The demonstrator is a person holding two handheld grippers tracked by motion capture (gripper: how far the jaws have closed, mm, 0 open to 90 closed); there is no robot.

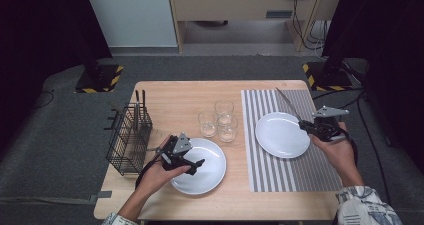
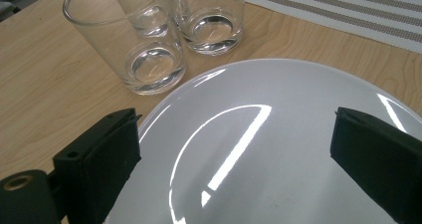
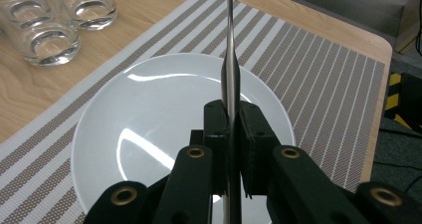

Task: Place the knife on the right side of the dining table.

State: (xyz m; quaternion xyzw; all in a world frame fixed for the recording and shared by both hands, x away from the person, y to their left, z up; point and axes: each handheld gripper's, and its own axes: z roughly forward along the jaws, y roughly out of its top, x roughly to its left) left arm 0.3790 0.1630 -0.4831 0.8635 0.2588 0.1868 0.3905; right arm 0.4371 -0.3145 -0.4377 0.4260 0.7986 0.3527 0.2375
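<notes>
Knife, long, silver metal (image 3: 230,59): clamped by its handle end between right gripper (image 3: 230,134) jaws, blade raised above white round plate (image 1: 281,134) on striped grey placemat (image 1: 320,175).
Left gripper (image 1: 192,164): jaws spread wide, grasping nothing, over second white plate (image 2: 278,149).
Clear glass tumblers (image 1: 218,120): three, between plates.
Black wire cutlery basket (image 1: 128,140): table's left edge.

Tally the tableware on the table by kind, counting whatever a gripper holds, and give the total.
Plates: 2, one on bare wood, one on the striped mat
Glasses: 3
Knife: 1, clamped in the right gripper
Wire cutlery basket: 1
Placemat: 1
Total: 8
</notes>
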